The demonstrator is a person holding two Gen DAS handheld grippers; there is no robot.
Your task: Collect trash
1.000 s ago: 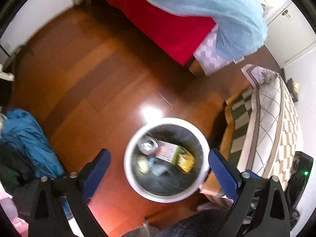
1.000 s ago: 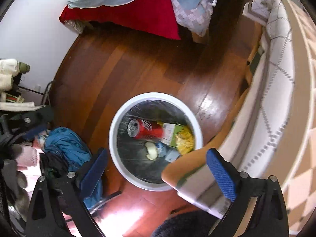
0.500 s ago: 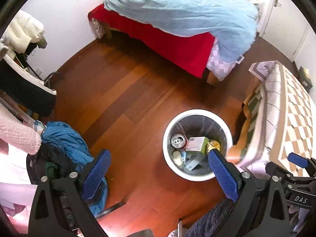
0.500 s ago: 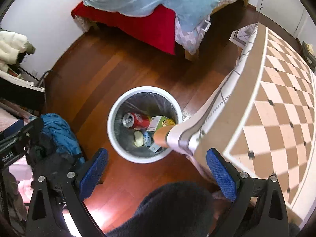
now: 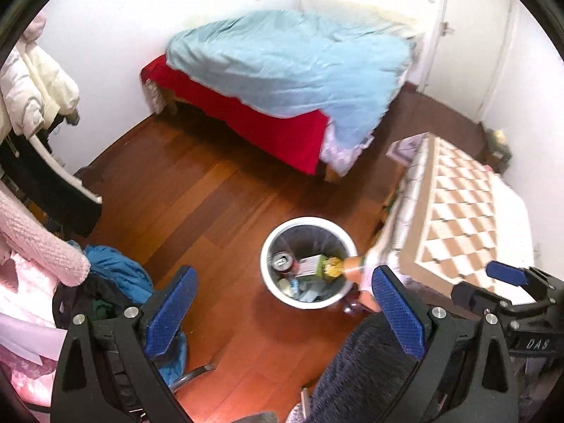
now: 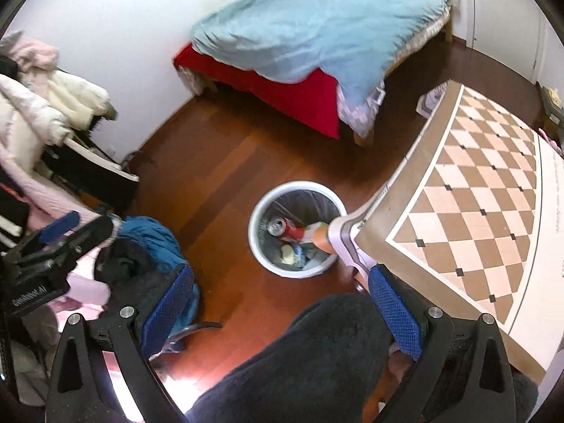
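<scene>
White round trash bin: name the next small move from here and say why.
Probably swing both hand-held grippers toward the table to look for more trash: the left and right are open and empty, and the white round trash bin already holds a red soda can and wrappers.

A bed (image 5: 282, 105) stands against the white wall (image 5: 116, 10), with a red sheet (image 5: 275, 130) hanging down its side and a light blue duvet (image 5: 292, 60) rumpled over the top. The floor (image 5: 197, 204) is reddish-brown wood planks. A table with a brown and cream diamond-check cloth (image 6: 479, 190) fills the right side. At the left, a cream puffer coat (image 5: 31, 84) and a pink knit sleeve (image 5: 42, 243) hang over dark garments, and a blue jacket (image 6: 155, 239) lies heaped below, possibly on a chair, though its frame is mostly hidden. A white door (image 5: 469, 46) closes the far right corner.
</scene>
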